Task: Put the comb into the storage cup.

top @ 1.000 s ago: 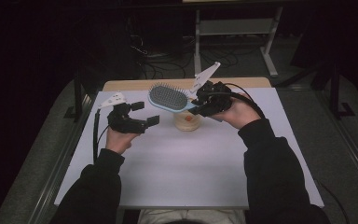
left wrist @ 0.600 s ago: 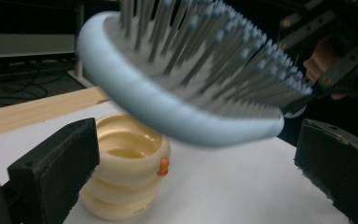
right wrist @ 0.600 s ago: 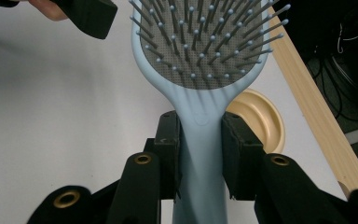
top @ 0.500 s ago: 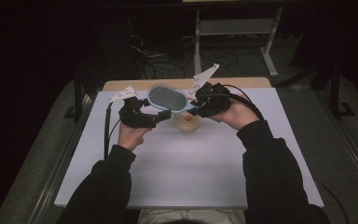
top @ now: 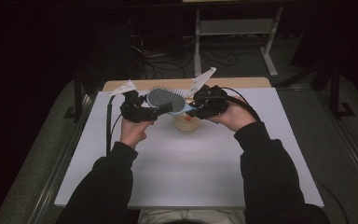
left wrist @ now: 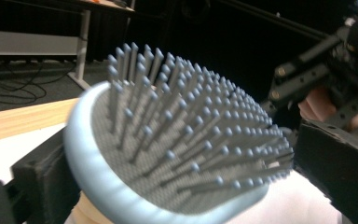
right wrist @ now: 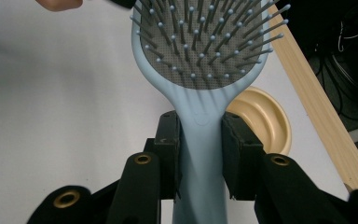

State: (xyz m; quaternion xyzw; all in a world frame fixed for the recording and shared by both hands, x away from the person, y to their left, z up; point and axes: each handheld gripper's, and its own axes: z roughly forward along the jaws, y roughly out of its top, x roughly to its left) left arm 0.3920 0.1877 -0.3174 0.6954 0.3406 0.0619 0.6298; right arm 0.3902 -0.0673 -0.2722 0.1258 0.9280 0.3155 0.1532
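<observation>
Right gripper (right wrist: 200,154) clamps the hairbrush (right wrist: 203,70) handle over the bowl (right wrist: 261,116). Left gripper (top: 161,109) has moved in, fingers spread, bracketing the brush head: handover is probably imminent.

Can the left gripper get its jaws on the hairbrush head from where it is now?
Probably yes. The left gripper is already at the hairbrush head, one jaw on each side, nothing between. The right gripper clamps only the handle, leaving the head free.
</observation>
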